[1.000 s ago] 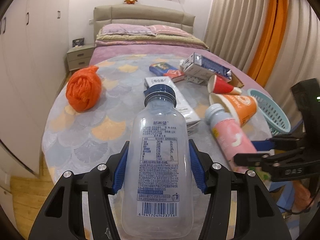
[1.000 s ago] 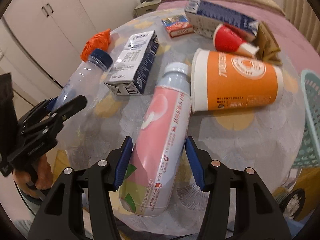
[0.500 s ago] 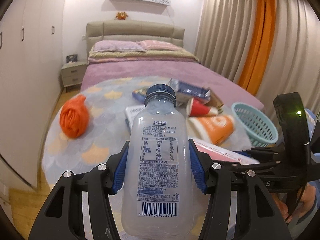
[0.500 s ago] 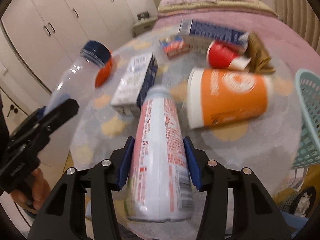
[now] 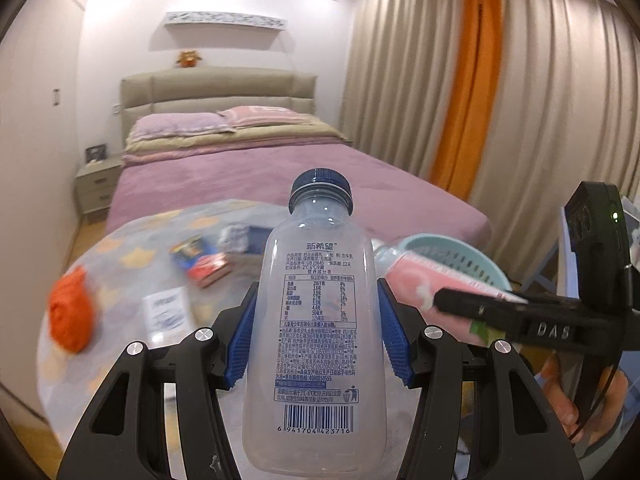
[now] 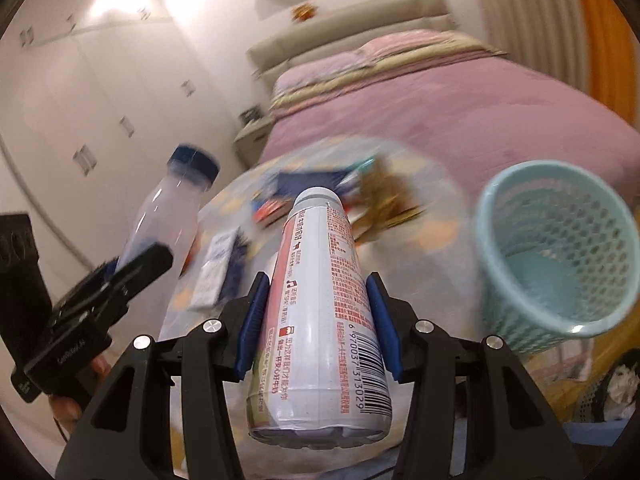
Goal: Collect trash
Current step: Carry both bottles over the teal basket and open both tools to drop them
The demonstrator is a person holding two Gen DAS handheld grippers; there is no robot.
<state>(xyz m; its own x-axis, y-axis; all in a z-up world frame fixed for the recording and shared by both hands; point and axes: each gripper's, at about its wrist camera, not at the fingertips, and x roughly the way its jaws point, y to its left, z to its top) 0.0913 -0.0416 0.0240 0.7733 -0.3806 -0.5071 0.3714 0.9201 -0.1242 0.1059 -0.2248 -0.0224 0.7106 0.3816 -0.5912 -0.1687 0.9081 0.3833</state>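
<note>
Beyond the cluttered table (image 5: 120, 264) stood the bed. My left tool (image 5: 316, 340) clamped the clear bottle (image 5: 318, 320) mid-body — light, slick, crushable. My right tool (image 6: 316, 324), jaws just closing, gripped the pink bottle (image 6: 320, 300) near the basket (image 6: 556, 248).

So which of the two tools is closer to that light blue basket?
The right. The right tool, gripping the pink bottle, has the basket just beside it. The left tool, gripping the clear bottle, sits farther away, beyond the right one.
</note>
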